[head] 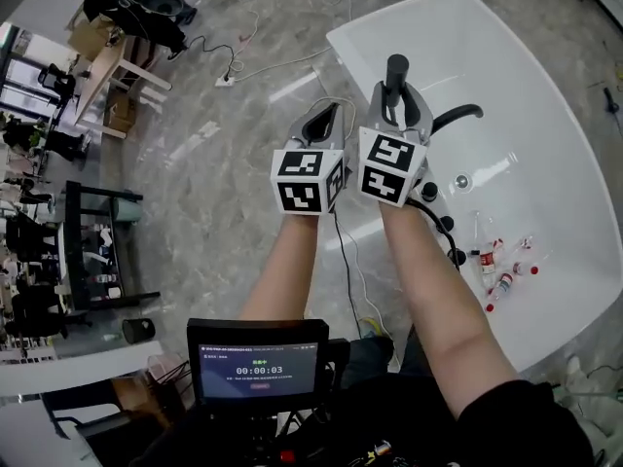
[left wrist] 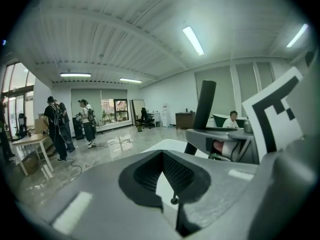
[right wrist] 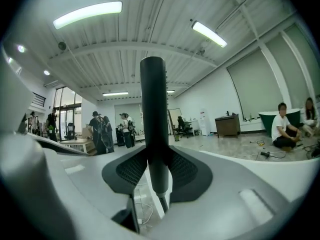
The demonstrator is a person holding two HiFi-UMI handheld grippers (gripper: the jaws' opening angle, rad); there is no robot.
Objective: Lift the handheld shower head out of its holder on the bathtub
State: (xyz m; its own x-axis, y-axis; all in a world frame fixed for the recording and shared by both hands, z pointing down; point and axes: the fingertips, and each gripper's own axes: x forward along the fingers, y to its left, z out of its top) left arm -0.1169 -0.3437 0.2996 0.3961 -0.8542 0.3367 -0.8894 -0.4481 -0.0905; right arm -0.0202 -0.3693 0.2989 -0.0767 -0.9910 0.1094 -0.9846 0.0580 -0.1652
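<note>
Our right gripper [head: 396,91] fingers pinch the shower head [head: 396,67] over the bathtub [head: 526,86]; our left gripper [head: 327,115] fingers sit pressed together, empty.

Shower head [head: 396,66]: black.
Bathtub [head: 555,115]: white.
Left gripper [head: 328,113]: grey, black-lined jaws, black-and-white marker cube.
Right gripper [head: 397,89]: same.
Floor [head: 224,154]: grey, marbled.
Bottles [head: 501,266]: clear, red caps.

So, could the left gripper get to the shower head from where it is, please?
Probably yes: the shower head stands just beside the left gripper, clamped in the right gripper, with nothing between. The left jaws are shut and would need opening.
</note>
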